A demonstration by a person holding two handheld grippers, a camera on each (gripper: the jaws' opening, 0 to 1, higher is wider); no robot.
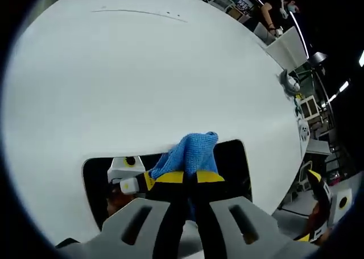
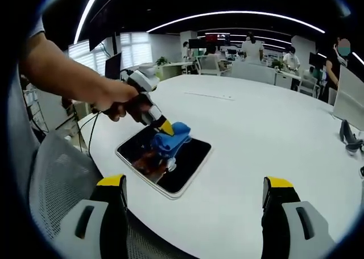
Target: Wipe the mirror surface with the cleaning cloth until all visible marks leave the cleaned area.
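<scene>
A dark rectangular mirror (image 2: 190, 162) lies flat on the round white table (image 2: 256, 128), near its edge. A person's hand holds my left gripper (image 2: 164, 126) over it, tips down. The yellow-tipped jaws of my left gripper (image 1: 190, 176) are shut on a blue cleaning cloth (image 1: 190, 151), which is pressed on the mirror (image 1: 233, 162). The cloth (image 2: 170, 140) sits bunched on the mirror's far half. The glass reflects the gripper. My right gripper (image 2: 194, 182) hovers off the table's near side, jaws wide apart and holding nothing. My right gripper (image 1: 321, 205) also appears past the table edge.
A grey mesh chair back (image 2: 54, 179) stands at the near left by the table edge. A monitor's black foot (image 2: 347, 135) rests at the far right of the table. Desks, screens and people (image 2: 250, 49) fill the office behind. A thin seam (image 1: 139, 13) crosses the tabletop.
</scene>
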